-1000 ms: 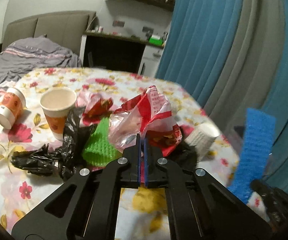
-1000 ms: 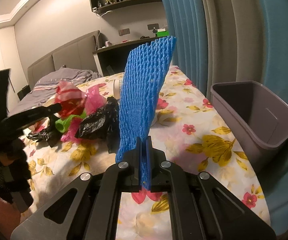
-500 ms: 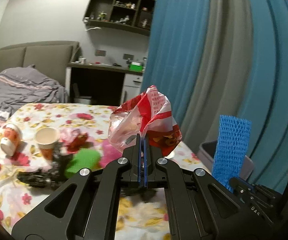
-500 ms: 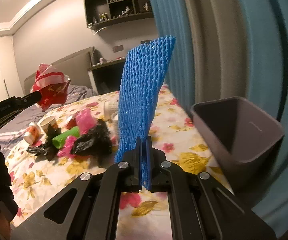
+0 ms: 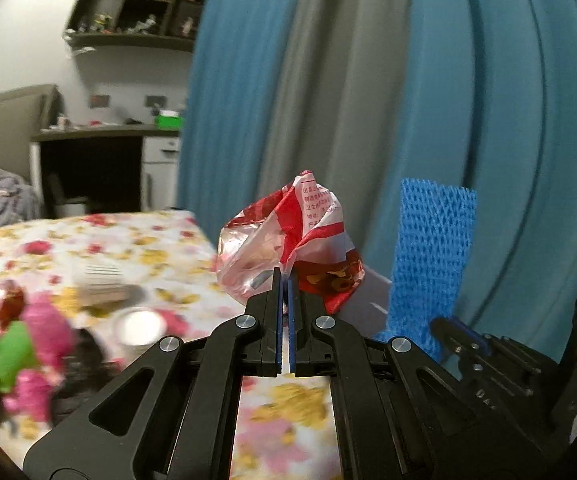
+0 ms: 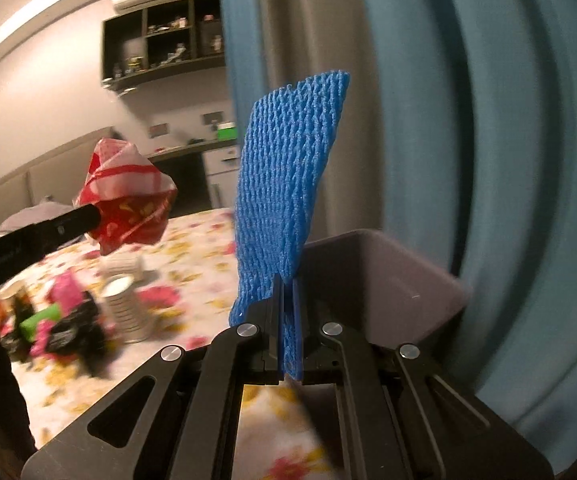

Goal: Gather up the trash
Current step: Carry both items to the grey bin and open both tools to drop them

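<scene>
Holding two items, left gripper [image 5: 287, 280] one red wrapper [image 5: 288, 240], right gripper [image 6: 286, 288] one blue net [image 6: 288, 176]

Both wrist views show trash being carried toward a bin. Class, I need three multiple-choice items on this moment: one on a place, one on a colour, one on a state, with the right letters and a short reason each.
1. Where does the grey bin stand?
A. At the table edge by the blue curtain
B. On the bed
C. On the wall shelf

2. What colour is the foam net held by the right gripper?
A. Green
B. Blue
C. Black

3. What is the state of the left gripper?
A. Wide open, holding nothing
B. Shut with nothing in it
C. Shut on the red and white wrapper

Answers:
1. A, the right wrist view shows the bin beyond the floral tablecloth, next to the curtain.
2. B, the net rising from the closed fingers is bright blue.
3. C, the wrapper's crumpled end is pinched between the closed fingers.
</scene>
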`<state>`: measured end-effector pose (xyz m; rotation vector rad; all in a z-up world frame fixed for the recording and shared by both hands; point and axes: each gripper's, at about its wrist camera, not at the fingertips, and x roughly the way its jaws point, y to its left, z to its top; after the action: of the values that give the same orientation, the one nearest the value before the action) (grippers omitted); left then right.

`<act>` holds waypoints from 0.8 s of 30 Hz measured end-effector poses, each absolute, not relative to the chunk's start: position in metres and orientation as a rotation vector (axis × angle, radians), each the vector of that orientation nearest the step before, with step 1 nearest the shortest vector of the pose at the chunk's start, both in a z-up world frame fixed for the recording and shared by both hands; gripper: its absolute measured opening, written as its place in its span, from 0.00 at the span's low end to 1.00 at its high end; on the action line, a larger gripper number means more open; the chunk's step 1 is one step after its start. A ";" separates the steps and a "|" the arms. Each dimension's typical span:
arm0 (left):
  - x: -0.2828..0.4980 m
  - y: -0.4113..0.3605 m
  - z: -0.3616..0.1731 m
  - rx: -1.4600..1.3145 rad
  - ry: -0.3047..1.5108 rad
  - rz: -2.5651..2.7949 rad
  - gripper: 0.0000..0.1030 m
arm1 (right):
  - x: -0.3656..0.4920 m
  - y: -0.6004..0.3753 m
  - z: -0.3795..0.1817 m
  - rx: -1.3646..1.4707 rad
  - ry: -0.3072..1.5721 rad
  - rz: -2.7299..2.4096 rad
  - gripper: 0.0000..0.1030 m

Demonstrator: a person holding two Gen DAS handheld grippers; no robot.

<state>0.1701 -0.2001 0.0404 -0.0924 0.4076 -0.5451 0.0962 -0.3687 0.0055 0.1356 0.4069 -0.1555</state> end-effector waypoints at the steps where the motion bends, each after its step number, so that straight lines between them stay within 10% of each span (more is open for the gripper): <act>1: 0.174 -0.208 0.038 -0.095 0.414 -0.560 0.01 | 0.098 -0.373 0.004 0.136 0.411 -0.167 0.04; 24: 0.236 -0.300 -0.007 -0.090 0.577 -0.723 0.01 | 0.138 -0.413 -0.033 0.199 0.498 -0.254 0.05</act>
<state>0.2358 -0.3001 -0.0074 -0.0901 0.5772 -0.7227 0.1385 -0.4133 -0.0332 0.1992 0.4984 -0.2537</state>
